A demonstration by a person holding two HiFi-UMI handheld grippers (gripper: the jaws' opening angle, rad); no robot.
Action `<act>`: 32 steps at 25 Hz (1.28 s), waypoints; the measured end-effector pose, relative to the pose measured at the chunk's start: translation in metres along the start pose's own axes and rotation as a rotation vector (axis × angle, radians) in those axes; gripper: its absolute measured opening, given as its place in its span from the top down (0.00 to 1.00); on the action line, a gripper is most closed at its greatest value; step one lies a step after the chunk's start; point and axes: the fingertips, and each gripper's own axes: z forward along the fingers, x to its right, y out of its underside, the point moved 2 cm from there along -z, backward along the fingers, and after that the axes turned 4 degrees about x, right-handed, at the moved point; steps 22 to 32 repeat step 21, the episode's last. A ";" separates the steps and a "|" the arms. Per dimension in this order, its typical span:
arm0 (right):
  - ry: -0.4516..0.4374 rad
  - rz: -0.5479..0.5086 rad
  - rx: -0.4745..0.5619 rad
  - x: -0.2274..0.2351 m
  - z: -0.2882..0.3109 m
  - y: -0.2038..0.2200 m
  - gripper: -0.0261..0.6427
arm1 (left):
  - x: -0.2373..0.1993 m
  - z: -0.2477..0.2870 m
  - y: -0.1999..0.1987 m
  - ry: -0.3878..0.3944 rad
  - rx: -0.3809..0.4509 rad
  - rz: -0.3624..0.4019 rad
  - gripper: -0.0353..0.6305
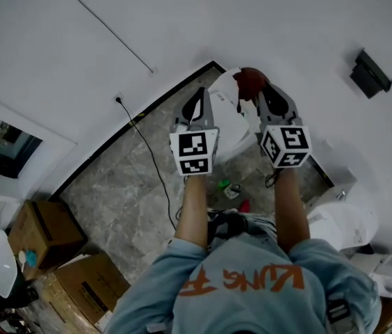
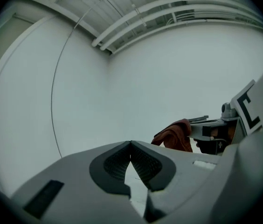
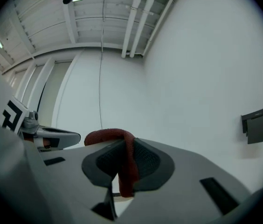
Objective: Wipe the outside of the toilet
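The white toilet (image 1: 228, 125) stands on the grey stone floor against the wall, seen from above between my two raised grippers. My right gripper (image 1: 259, 91) is shut on a red-brown cloth (image 1: 250, 82), which bunches above the toilet's far end. In the right gripper view the cloth (image 3: 128, 168) hangs pinched between the jaws of the right gripper (image 3: 124, 147). My left gripper (image 1: 197, 94) is held level with it to the left, apart from the toilet. The left gripper (image 2: 131, 146) is shut with nothing in it. Both gripper views face the wall and ceiling.
A black cable (image 1: 151, 157) runs from a wall socket across the floor. Small green (image 1: 224, 184) and red (image 1: 245, 205) items lie by the person's feet. Another white fixture (image 1: 345, 225) stands at right. Cardboard boxes (image 1: 46, 232) sit at lower left. A dark holder (image 1: 371, 72) hangs on the wall.
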 end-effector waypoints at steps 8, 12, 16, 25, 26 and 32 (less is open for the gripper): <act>-0.004 0.009 0.006 -0.004 -0.008 0.004 0.88 | 0.003 -0.012 0.006 0.002 0.001 -0.017 0.96; -0.005 0.029 0.015 -0.007 -0.012 0.004 0.88 | 0.007 -0.017 0.009 0.012 -0.010 -0.017 0.96; 0.006 0.029 0.023 -0.007 -0.012 0.004 0.88 | 0.011 -0.016 0.014 0.022 -0.018 -0.032 0.96; 0.000 0.019 0.015 -0.008 -0.012 0.005 0.88 | 0.009 -0.017 0.021 0.014 -0.039 -0.047 0.96; 0.000 0.019 0.015 -0.008 -0.012 0.005 0.88 | 0.009 -0.017 0.021 0.014 -0.039 -0.047 0.96; 0.000 0.019 0.015 -0.008 -0.012 0.005 0.88 | 0.009 -0.017 0.021 0.014 -0.039 -0.047 0.96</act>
